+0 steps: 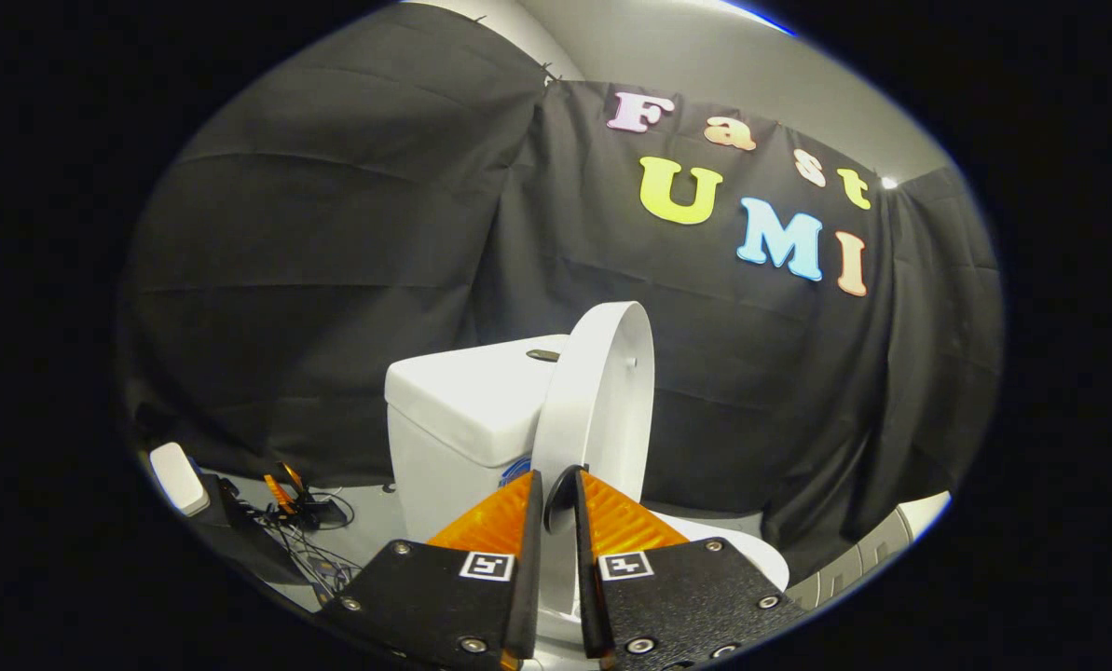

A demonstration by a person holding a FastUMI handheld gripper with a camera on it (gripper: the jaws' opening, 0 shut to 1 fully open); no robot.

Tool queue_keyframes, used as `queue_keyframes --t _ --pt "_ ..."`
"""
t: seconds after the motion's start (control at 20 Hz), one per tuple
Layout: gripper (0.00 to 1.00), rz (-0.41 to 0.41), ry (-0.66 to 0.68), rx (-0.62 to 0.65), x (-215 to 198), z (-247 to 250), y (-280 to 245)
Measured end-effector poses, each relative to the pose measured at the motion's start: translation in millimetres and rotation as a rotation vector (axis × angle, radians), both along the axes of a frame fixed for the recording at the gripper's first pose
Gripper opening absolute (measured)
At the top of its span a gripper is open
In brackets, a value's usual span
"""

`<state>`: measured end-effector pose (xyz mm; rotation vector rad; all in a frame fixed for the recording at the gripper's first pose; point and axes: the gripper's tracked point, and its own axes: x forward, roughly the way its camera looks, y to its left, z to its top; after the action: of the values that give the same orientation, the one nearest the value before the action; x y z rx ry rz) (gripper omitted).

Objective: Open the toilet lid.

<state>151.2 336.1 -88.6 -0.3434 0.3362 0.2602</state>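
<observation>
Gripper (556,477) nearest, its two fingers reaching forward with only a narrow gap between them. Edge of the toilet lid (602,401) sits in that gap. Both fingers appear to press on it, one from each side, though the actual contact is hard to make out: the fingertips (523,489) cover the lower edge of the lid where they meet it.

Lid raised, standing close to upright, seen nearly edge-on, so its broad face shows only as a narrow curved band. A small stud or bumper shows on the side facing right. Lid hinge hidden behind the fingers.

Tank (467,410) stands just left of and behind the lid; the lid overlaps its right end. A dark flush button (543,355) on the tank top is partly cut off by the lid's edge. A small blue mark low on the tank front is mostly covered by the left finger; unreadable.

Seat (751,550) shows only as a pale curved sliver to the right of the fingers, the rest blocked by the gripper body. Bowl interior cannot be seen.

Floor to the left, beside the tank: a tangle of dark cables (308,545), a small orange-and-black item (285,489) too small to identify, and a white rounded block (179,477), partly cut off. Black cloth (332,280) hangs behind everything.
</observation>
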Motion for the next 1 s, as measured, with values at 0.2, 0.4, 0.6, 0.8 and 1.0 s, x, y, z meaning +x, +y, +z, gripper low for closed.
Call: queue_keyframes --t 0.2,0.4,0.6,0.8,1.0 --pt "0.34 0.015 -0.011 -0.04 -1.4 -4.5 4.0" --pt "0.86 0.022 -0.008 -0.024 -4.7 -8.7 1.9" --pt "0.95 0.014 0.009 0.057 -8.7 -4.5 -6.0" --pt "0.95 0.028 -0.018 0.121 -13.7 13.8 -27.9" --pt "0.95 0.032 -0.058 0.165 -15.1 38.0 -61.2"
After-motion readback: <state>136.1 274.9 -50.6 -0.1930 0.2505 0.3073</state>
